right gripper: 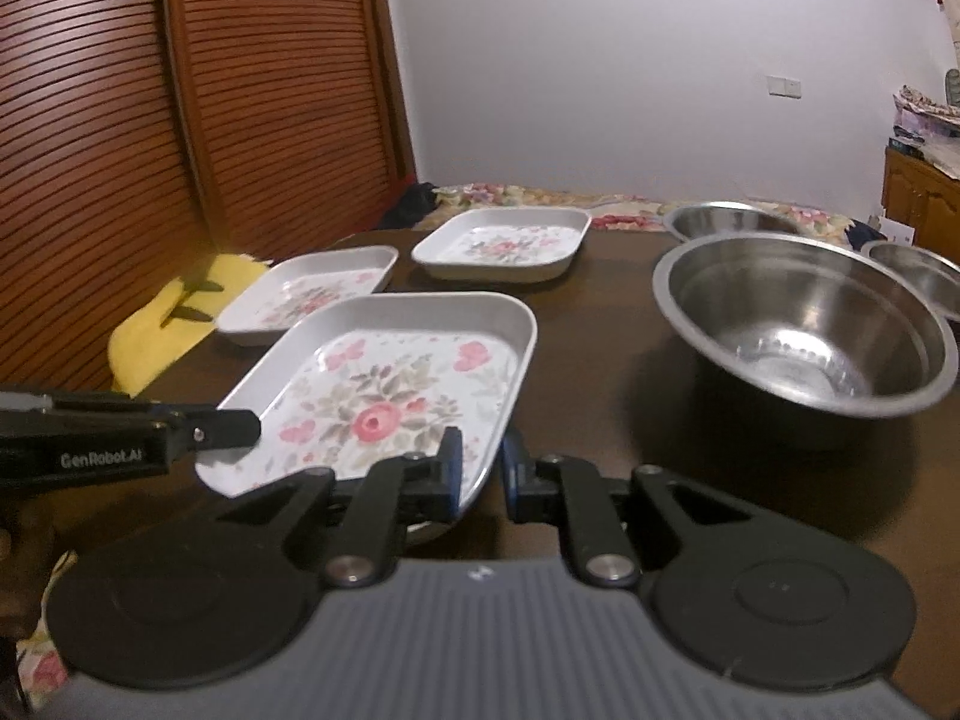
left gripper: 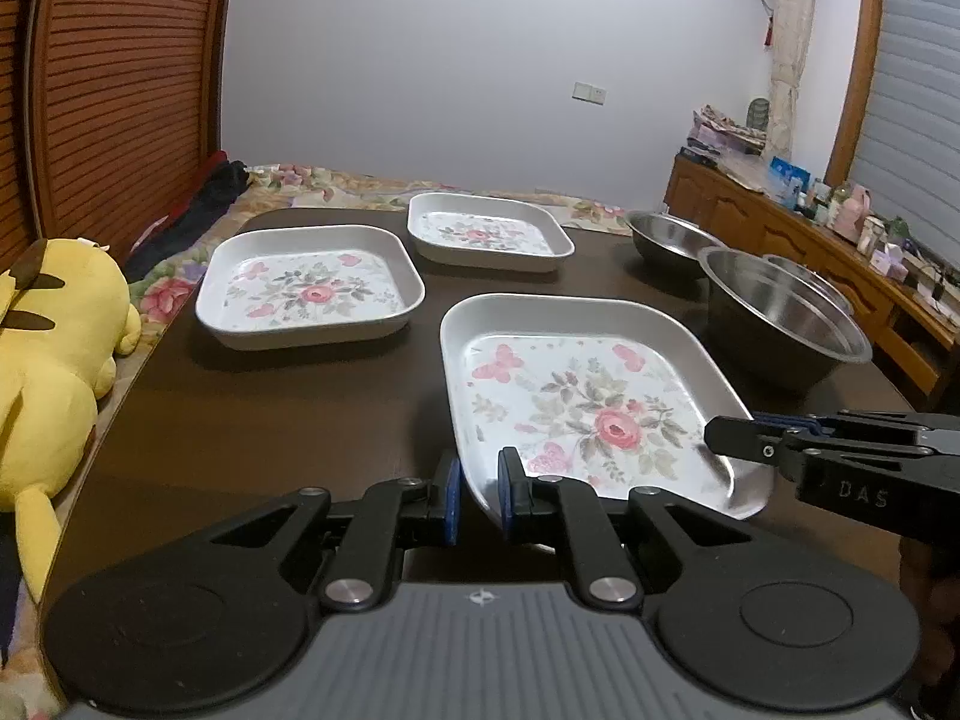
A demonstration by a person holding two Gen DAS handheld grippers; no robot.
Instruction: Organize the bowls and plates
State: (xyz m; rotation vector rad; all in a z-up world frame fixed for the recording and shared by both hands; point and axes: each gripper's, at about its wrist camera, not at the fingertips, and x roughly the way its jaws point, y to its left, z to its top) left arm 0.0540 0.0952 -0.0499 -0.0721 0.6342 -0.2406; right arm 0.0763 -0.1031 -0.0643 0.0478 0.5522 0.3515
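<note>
Three floral plates [left gripper: 309,288] on dark table [left gripper: 252,420] beside white wall [left gripper: 480,60]

three square white floral plates [left gripper: 591,414] [left gripper: 309,288] [left gripper: 486,232] sit apart on the dark surface [left gripper: 270,420]; the nearest is tilted, its near edge raised. three empty steel bowls [right gripper: 804,330] [right gripper: 729,221] [right gripper: 918,282] cluster at right.

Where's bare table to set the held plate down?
Widest bare patch: front-left table, bordered by the yellow plush, the left floral plate and the held plate. A narrower strip runs between the held plate and the big steel bowl. Crowded: the far right, where the bowls cluster.
</note>
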